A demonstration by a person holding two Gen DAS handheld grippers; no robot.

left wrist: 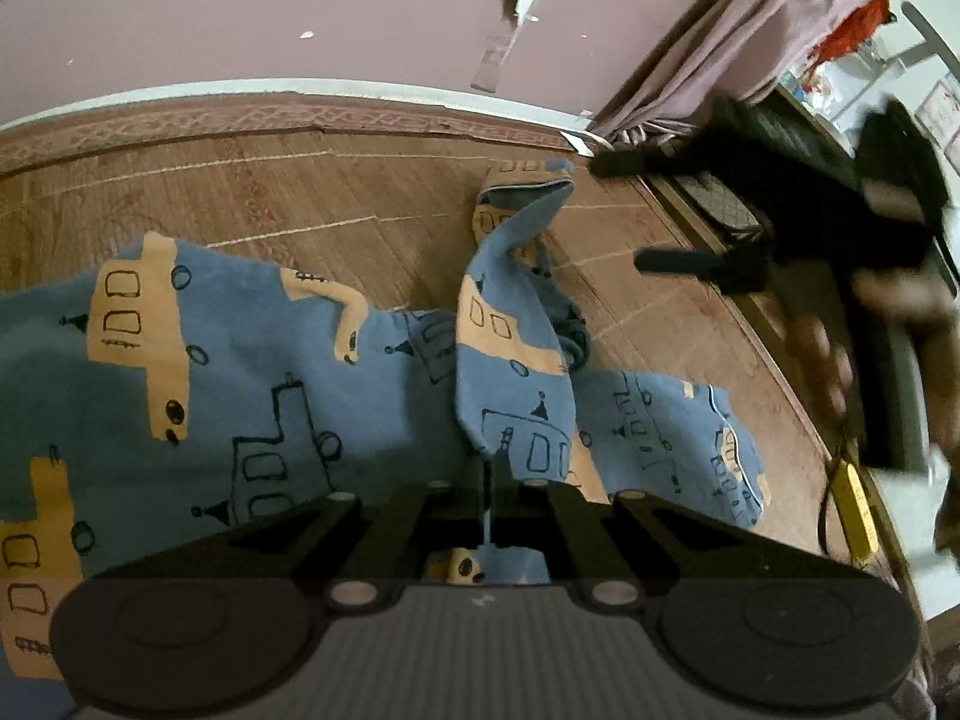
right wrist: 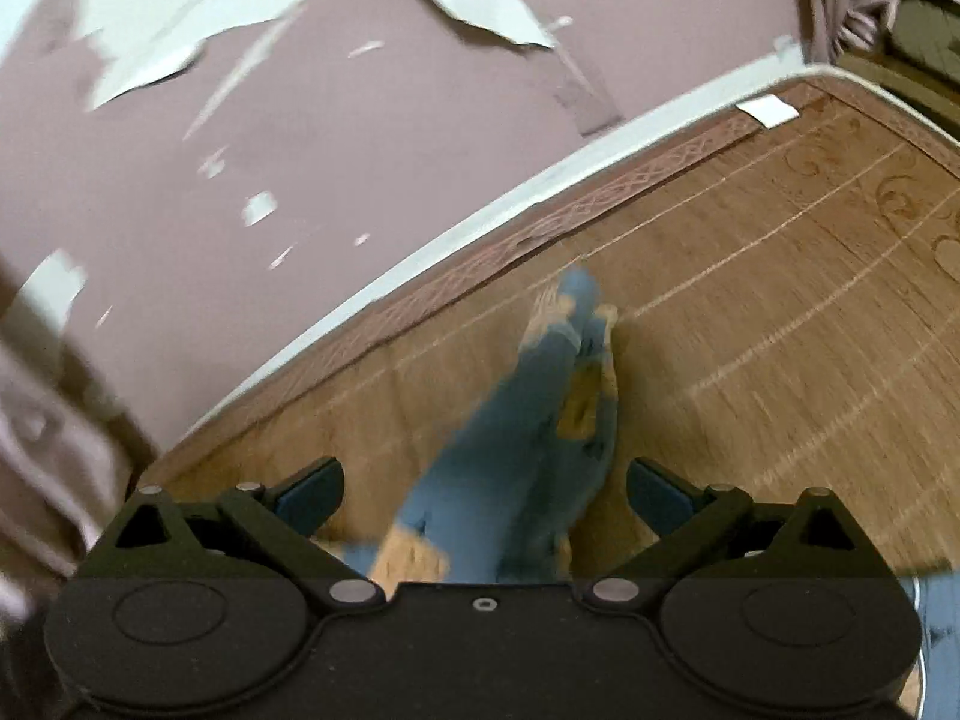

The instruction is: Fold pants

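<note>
blue cotton pants point(left wrist: 252, 360) printed with tan buses and black outline drawings lie spread over a brown woven mat point(left wrist: 300, 192) that has pale stitched lines and a patterned pinkish border. the mat is the landmark here: the pants cover its near half in the left wrist view, with the wide body of the cloth toward its left side and a smaller flap with a light-edged hem toward its right. from the middle of the mat a narrow strip of the same cloth rises out of the heap and runs toward the mat's far edge. the left gripper point(left wrist: 487, 474), black with two fingers, is pinched closed on a fold of the pants just above the mat's near part, the blue cloth bunched between its tips. the right gripper point(right wrist: 485, 495), also black, with blue pads, stands wide apart over the mat; in its own blurred view the long strip of pants passes between the fingers without either pad pressing on it. in the left wrist view that gripper hangs above the mat's right edge, with a person's hand point(left wrist: 840, 360) behind it, motion-blurred. beyond the mat's far border stands a mauve wall point(left wrist: 300, 18) with peeling white patches, and a mauve curtain point(left wrist: 750, 42) hangs past the mat's far right corner.
</note>
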